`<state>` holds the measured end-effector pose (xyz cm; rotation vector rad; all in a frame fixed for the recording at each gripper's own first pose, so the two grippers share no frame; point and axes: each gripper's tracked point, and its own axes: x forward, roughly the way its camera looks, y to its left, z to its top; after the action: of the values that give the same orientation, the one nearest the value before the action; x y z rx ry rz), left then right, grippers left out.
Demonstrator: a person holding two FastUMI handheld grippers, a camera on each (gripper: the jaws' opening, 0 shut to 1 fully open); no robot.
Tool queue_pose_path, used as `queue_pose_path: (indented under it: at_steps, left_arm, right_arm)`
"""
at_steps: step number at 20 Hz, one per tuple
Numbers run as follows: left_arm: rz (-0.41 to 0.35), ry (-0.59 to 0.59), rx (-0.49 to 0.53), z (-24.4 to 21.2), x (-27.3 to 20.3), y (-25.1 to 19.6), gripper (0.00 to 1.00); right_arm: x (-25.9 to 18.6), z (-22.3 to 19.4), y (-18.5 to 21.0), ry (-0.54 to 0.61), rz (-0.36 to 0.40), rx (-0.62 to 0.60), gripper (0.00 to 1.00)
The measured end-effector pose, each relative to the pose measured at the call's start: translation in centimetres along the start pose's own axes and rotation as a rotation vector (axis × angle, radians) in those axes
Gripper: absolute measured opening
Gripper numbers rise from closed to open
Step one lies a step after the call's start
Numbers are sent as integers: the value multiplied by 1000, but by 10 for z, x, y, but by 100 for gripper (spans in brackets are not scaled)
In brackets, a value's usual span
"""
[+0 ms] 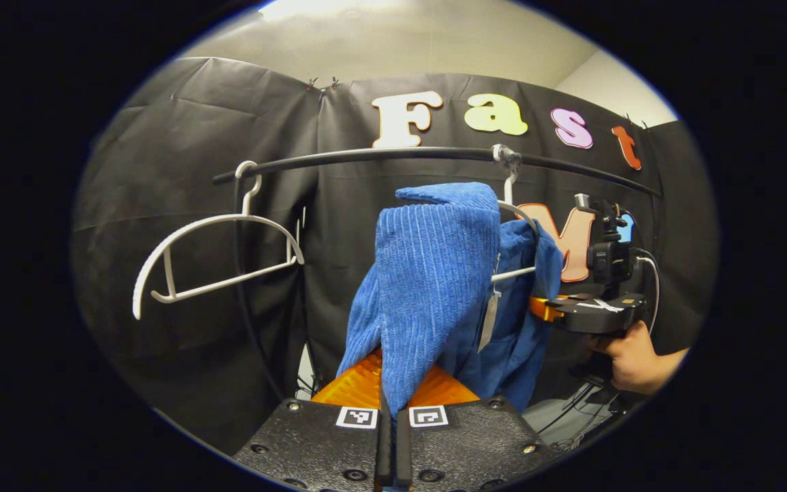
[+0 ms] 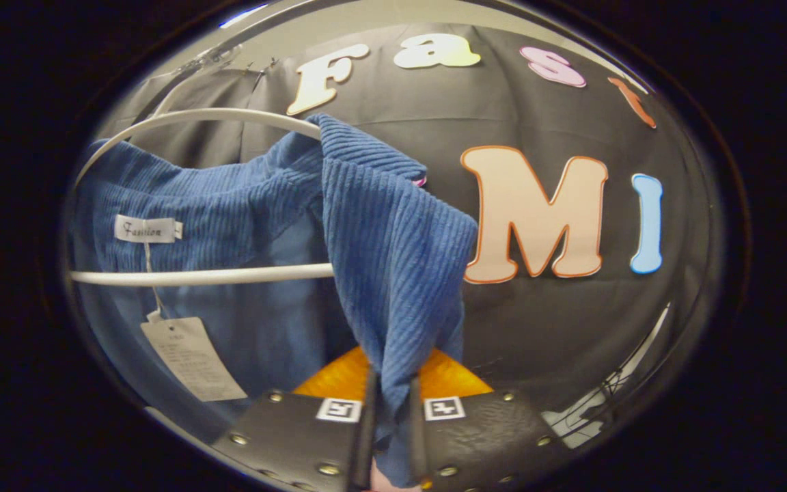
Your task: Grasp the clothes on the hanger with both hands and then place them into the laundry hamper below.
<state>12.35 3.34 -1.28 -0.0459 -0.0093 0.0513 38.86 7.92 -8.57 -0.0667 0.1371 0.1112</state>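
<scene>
In the left gripper view, the left gripper (image 1: pixel 393 437) is seen with its two fingers pressed almost together on a fold of the blue ribbed corduroy garment (image 1: pixel 434 287), which is pinched between them and rises straight up from the fingertips. The garment is draped over a white plastic hanger (image 1: pixel 518 273) hooked on the black horizontal rail (image 1: pixel 380 156), and it hangs just below that rail. A second white plastic hanger (image 1: pixel 216 253), bare, is hooked farther along the rail, well apart from the garment. On the other side of the garment, below the rail, the right gripper (image 1: pixel 545 307) is seen reaching into the cloth, held by a hand (image 1: pixel 632 355).

In the right gripper view, the right gripper (image 2: pixel 391 437) is seen with its fingers closed on a hanging fold of the same garment (image 2: pixel 393 273), the cloth being gripped between them. Details are added here: a small white woven label (image 2: pixel 147 229) sewn inside the collar, a paper swing tag (image 2: pixel 192 359) hanging below it, and the crossbar and upper arc of the hanger (image 2: pixel 216 275) passing through the garment.
</scene>
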Motion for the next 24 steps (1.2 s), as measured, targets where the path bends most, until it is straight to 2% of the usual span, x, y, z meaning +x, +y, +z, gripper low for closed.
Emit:
queue_pose_path:
  at_steps: [2,4,5,6,10,15,19,21,24]
  left_arm:
    - [15,4,1,3,-4,5,3]
    - [26,4,3,7,-4,10,3]
    - [34,-2,7,9,-5,13,2]
    - [42,-13,7,15,-7,17,3]
    - [69,-69,16,39,-13,31,3]
    - [82,-64,32,41,-8,39,3]
    - [144,-151,86,69,-7,56,3]
    - [134,-142,99,67,-2,55,2]
    - [143,-102,48,51,8,62,2]
  right_arm:
    - [1,-1,16,-8,68,-18,6]
    - [-1,1,9,-23,52,-68,6]
    - [-4,5,4,-35,35,-76,2]
    - [-6,8,2,-42,26,-71,6]
    - [-10,19,-16,-63,-11,-82,6]
    - [-15,36,-37,-94,-61,-63,6]
    - [-10,51,-49,-110,-95,-42,6]
    - [-10,63,-61,-132,-123,-22,6]
    - [-3,77,-75,-168,-157,10,6]
